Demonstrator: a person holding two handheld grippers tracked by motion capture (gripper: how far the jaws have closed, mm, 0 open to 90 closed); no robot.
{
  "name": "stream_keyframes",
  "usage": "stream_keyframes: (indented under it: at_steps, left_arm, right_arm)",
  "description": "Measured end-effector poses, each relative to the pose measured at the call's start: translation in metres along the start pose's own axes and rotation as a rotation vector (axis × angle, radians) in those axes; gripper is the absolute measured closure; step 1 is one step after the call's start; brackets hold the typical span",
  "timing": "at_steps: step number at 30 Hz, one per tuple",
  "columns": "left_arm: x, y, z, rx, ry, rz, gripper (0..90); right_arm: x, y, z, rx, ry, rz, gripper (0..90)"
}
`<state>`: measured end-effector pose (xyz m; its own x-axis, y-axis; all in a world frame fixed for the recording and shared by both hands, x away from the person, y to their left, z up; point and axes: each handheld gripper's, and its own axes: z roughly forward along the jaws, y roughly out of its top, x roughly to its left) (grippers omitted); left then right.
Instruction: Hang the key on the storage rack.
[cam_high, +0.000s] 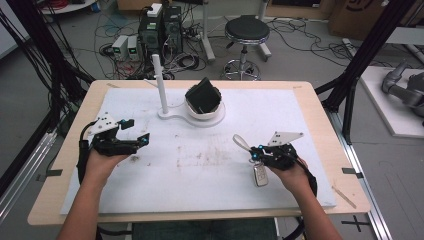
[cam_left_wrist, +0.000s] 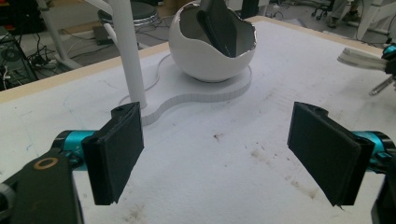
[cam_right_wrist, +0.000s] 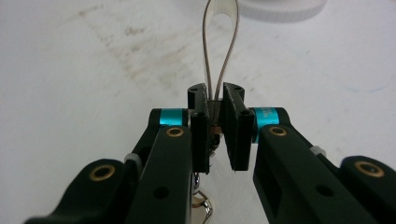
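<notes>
1. The right claw (cam_high: 253, 153) is pressed together on the strap (cam_right_wrist: 219, 56) of a car key (cam_high: 260, 175), near the desk's front right corner. In the right gripper view the pads pinch the strap near its base, and the pale loop rises free above them.

2. In the high view the key hangs or lies just below the right claw, with the loop (cam_high: 242, 142) sticking out toward the middle of the desk (cam_high: 310, 115). Whether the key has cleared the white mat (cam_high: 150, 180) cannot be told.

3. The left claw (cam_high: 134, 131) is spread wide and holds nothing. It hovers near the desk's left edge, its pads (cam_left_wrist: 119, 154) well apart over bare mat.

4. Toward the back edge stands a white holder: a post (cam_high: 161, 85) and a bowl (cam_high: 205, 114) on one flat base. Something dark (cam_high: 202, 96) already sits tilted in the bowl.

5. The step in hand looks like picking up the key by its strap.

6. The likely next move is to carry the key to the holder and slip the loop over the post. That calls for a steady lift so the key does not swing, keeping the loop open and aimed above the post's top. The grip sits low on the strap, which leaves the loop free for this.
</notes>
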<state>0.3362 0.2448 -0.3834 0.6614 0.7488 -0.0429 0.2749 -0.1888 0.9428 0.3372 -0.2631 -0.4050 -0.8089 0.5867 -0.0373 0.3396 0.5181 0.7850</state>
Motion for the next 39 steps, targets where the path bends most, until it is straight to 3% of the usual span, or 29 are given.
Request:
stream_keyframes:
  at_steps: [7,17,26,39]
  left_arm:
    - [-0.001,-0.004,-0.005,0.011,0.011,0.002,18.4]
    - [-0.002,-0.007,-0.014,0.016,0.025,0.005,18.4]
    - [-0.001,-0.012,-0.023,0.021,0.051,-0.01,18.4]
    - [0.0,-0.013,-0.024,0.019,0.047,-0.016,18.4]
  right_arm:
    - [-0.01,0.024,-0.004,-0.068,-0.065,0.015,82.5]
    - [-0.009,0.068,0.013,-0.109,-0.086,-0.027,82.5]
    - [-0.001,0.113,0.027,-0.15,-0.083,-0.069,82.4]
    - [0.013,0.184,0.051,-0.207,-0.074,-0.16,82.4]
